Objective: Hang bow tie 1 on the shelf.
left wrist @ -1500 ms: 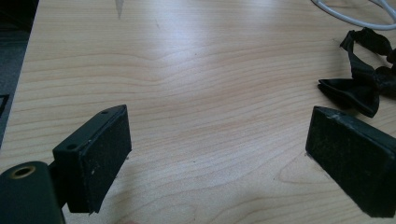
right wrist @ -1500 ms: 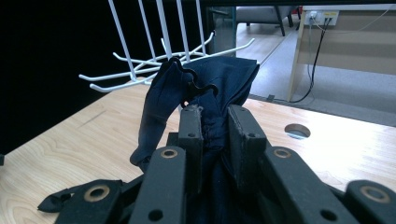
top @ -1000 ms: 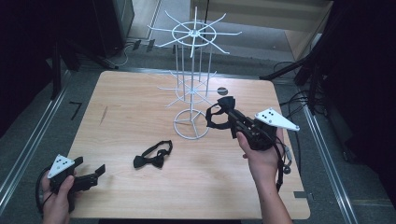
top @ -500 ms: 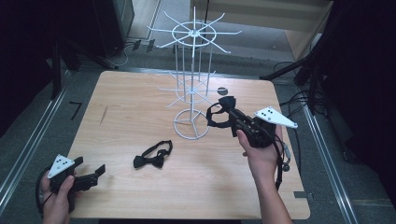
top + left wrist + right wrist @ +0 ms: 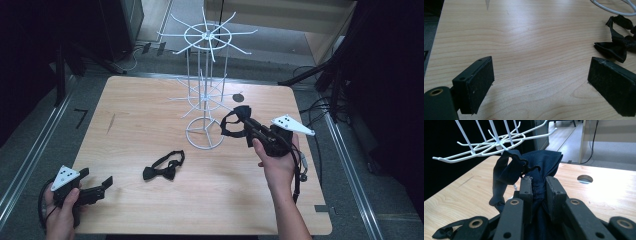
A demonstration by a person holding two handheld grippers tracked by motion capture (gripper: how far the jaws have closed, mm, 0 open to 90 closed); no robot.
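Observation:
A white wire display rack (image 5: 205,90) stands at the middle back of the wooden table (image 5: 150,110). My right gripper (image 5: 247,125) is shut on a dark bow tie (image 5: 234,123), held just right of the rack's ring base. In the right gripper view the bow tie (image 5: 534,167) bulges between the jaws, its strap looped below the lower hooks (image 5: 486,146). A second black bow tie (image 5: 164,167) lies flat on the table in front of the rack. My left gripper (image 5: 95,187) rests open at the front left corner; the lying bow tie (image 5: 620,43) is ahead on the right.
A round hole (image 5: 237,97) is cut in the tabletop behind the rack. Metal rails (image 5: 30,150) run along both sides of the table, and cables lie on the floor at the right.

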